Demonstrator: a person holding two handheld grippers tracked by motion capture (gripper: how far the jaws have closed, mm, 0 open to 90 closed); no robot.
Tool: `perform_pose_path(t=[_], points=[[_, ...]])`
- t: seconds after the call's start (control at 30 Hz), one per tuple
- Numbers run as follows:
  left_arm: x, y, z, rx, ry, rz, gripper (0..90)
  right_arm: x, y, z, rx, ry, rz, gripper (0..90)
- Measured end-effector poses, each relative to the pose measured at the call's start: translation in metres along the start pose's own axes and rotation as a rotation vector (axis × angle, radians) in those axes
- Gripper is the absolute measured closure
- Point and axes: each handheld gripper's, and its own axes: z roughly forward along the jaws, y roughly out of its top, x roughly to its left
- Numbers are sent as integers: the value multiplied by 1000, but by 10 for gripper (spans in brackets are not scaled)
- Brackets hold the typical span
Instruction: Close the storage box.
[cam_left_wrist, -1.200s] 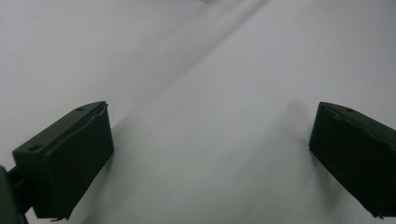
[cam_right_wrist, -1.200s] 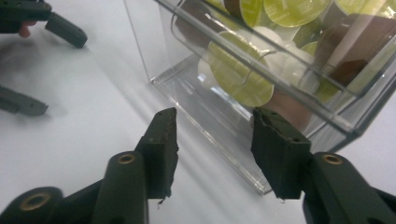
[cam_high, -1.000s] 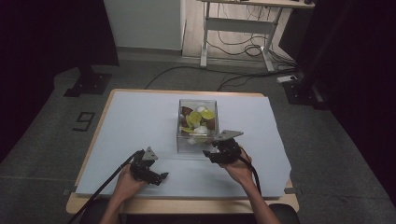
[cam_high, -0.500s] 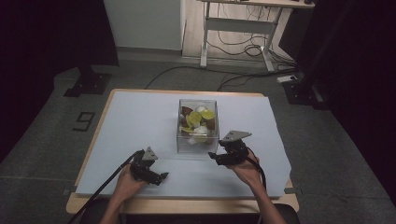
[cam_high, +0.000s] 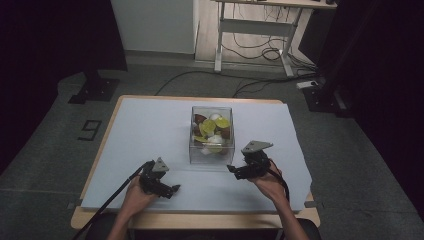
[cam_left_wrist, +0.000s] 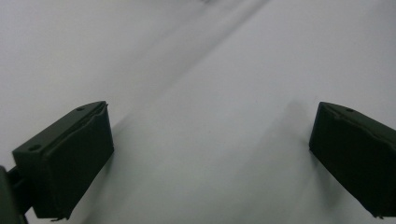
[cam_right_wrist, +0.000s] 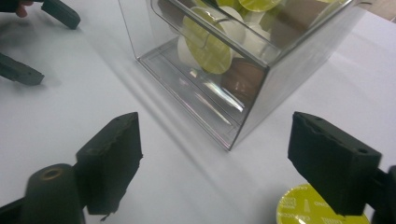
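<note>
- Dim room all around, cables on the floor beyond, and a pale sheet covers the tabletop (cam_high: 150, 125).
- Centre stage: a clear box (cam_high: 212, 134) packed with yellow, white and brown coffee capsules (cam_high: 214, 131).
- One yellow-lidded capsule (cam_right_wrist: 306, 207) lies on the sheet just right of the box's near corner, right under the right claw (cam_right_wrist: 233, 158).
- That right claw has just been opening, jaws spread wide, nothing pinched between them: the capsule sits free by the right-hand jaw.
- Looks like a set-down; to finish it cleanly, I'd lift straight up and back so the jaw doesn't nudge the capsule or clip the box.
- Right hand (cam_high: 267, 180) holds its claw low, pointing left towards the box's near edge.
- Left claw (cam_high: 160, 181) rests near-left on the sheet, well apart from the box, jaws released over bare cloth.
</note>
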Motion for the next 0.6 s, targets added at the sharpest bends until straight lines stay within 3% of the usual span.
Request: perform_pose_path(t=[0.6], points=[[0, 0, 0, -1, 1, -1, 0, -7, -8, -12, 20, -92, 22, 64]])
